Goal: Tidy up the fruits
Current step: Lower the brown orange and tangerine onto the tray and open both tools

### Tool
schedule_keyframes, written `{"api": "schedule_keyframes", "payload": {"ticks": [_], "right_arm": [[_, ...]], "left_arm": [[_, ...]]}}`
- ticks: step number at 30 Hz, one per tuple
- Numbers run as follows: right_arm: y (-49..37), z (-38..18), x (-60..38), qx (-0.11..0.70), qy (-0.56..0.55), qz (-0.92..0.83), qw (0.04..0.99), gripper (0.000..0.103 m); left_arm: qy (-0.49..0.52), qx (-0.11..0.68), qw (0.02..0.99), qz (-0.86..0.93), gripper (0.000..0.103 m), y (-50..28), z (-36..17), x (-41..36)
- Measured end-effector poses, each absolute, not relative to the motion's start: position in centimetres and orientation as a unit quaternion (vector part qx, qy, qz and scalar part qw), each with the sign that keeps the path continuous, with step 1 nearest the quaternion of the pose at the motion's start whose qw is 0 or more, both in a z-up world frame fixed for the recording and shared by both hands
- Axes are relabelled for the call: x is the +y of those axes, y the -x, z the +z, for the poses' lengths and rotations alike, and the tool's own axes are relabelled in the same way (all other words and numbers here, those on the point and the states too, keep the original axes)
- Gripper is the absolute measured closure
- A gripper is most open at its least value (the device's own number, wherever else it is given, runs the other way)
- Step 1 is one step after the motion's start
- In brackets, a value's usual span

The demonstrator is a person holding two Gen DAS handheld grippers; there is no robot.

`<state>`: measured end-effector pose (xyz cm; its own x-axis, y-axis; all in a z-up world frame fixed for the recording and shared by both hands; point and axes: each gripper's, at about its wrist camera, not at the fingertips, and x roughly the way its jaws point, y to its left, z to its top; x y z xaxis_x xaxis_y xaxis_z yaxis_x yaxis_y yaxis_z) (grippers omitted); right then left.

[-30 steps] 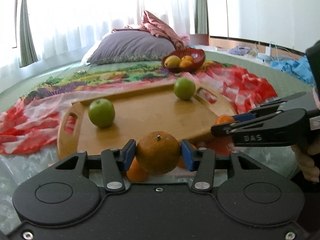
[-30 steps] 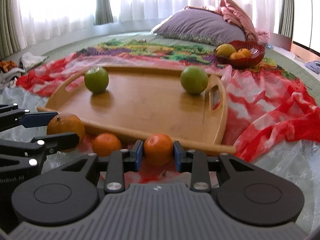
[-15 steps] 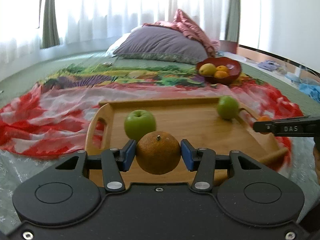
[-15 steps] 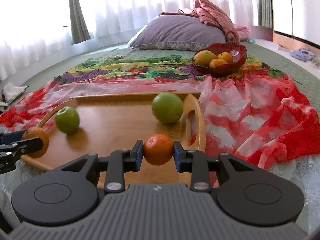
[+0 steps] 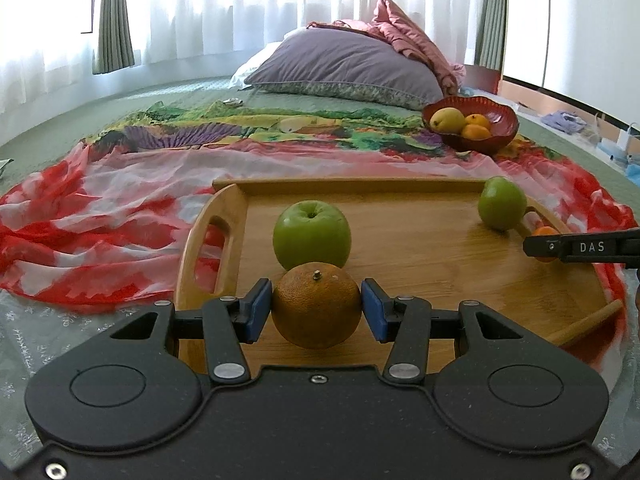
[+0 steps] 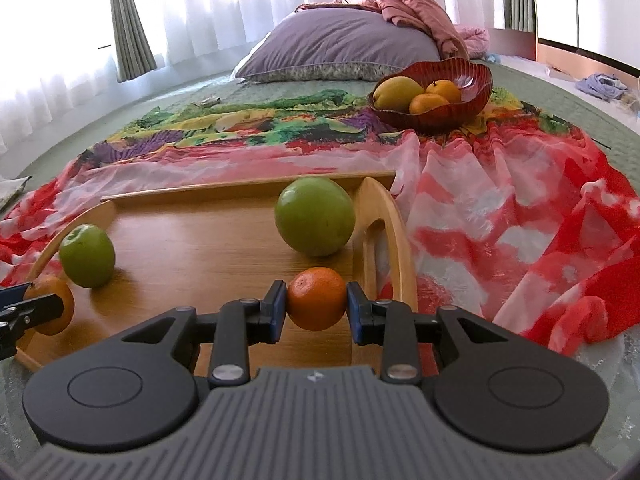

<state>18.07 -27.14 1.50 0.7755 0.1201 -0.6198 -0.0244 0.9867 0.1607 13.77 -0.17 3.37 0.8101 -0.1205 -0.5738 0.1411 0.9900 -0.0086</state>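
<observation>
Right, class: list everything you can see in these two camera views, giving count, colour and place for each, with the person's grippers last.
Wooden tray: one, light brown, on the patterned cloth.
Green apples: two, on the tray, left and right ends.
Large orange: one, dull orange, in the left gripper.
Small orange: one, bright, in the right gripper.
Red bowl: one, behind the tray, holding one yellow and two orange fruits.
Patterned cloth: one, red, white, green.
Pillow: one, purple, far back.
Left gripper: black, blue pads.
Right gripper: black, blue pads.

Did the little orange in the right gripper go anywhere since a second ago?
Yes. The small orange in the right gripper rose from the cloth before the wooden tray's near rim and went forward, over the tray beside the green apple.
</observation>
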Motion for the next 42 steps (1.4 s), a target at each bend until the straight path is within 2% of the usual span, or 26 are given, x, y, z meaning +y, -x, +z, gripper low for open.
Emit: {"api": "schedule_keyframes", "payload": {"ticks": [34, 38, 40, 42], "right_arm": [[-19.15, 0.57, -26.69, 0.340, -0.059, 0.043, 0.937, 0.065], [-19.12, 0.57, -26.68, 0.341, -0.059, 0.044, 0.937, 0.056], [-19.00, 0.54, -26.64, 0.341, -0.059, 0.046, 0.937, 0.046], [-18.80, 0.58, -26.73, 0.338, -0.062, 0.052, 0.938, 0.041]], "left_arm": [[-0.029, 0.302, 0.951, -0.066, 0.056, -14.40, 2.56, -0.38], [-0.028, 0.302, 0.951, -0.065, 0.055, -14.37, 2.54, -0.35], [-0.030, 0.292, 0.954, -0.066, 0.055, -14.02, 2.75, -0.33], [-0.036, 0.283, 0.956, -0.068, 0.055, -13.74, 3.03, -0.31]]}}
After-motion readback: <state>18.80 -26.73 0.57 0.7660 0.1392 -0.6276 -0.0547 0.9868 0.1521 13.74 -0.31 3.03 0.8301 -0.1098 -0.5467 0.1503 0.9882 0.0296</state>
